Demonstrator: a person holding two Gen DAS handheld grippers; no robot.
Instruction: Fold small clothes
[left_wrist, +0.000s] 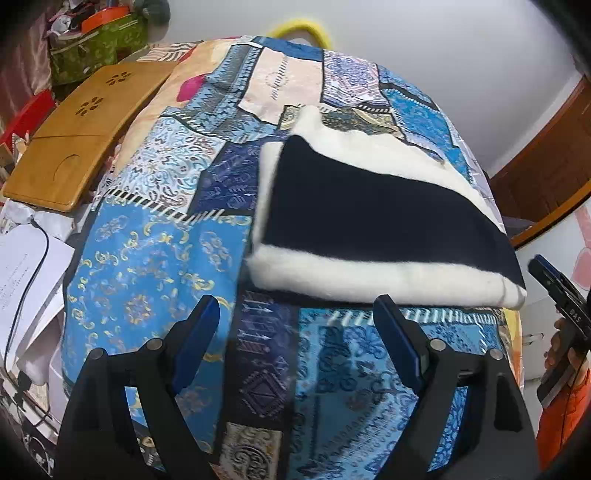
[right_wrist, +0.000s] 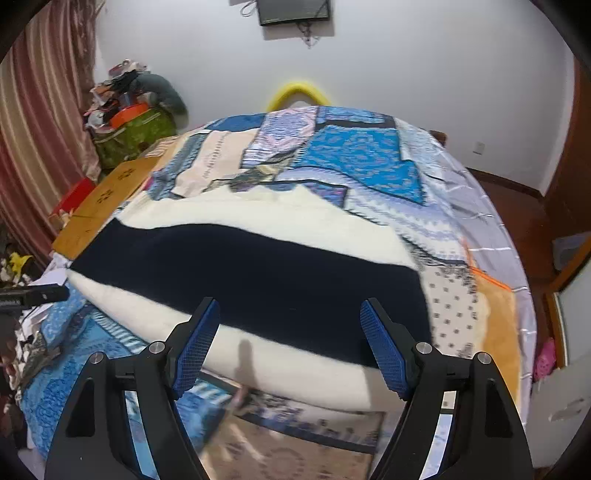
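Observation:
A small garment, cream white with a wide dark navy band (left_wrist: 369, 218), lies folded flat on the blue patchwork bedspread (left_wrist: 147, 266). In the right wrist view the garment (right_wrist: 258, 273) fills the middle. My left gripper (left_wrist: 295, 314) is open and empty, held just in front of the garment's near white edge, left of its middle. My right gripper (right_wrist: 290, 317) is open and empty, hovering over the garment's near edge. The right gripper also shows at the right edge of the left wrist view (left_wrist: 554, 288).
A wooden lap tray (left_wrist: 81, 129) lies at the bed's left side, with papers and a cable (left_wrist: 26, 273) below it. A green bag of clutter (right_wrist: 129, 136) stands by the curtain. A wooden door (left_wrist: 546, 166) is on the right. A yellow hoop (right_wrist: 299, 92) sits behind the bed.

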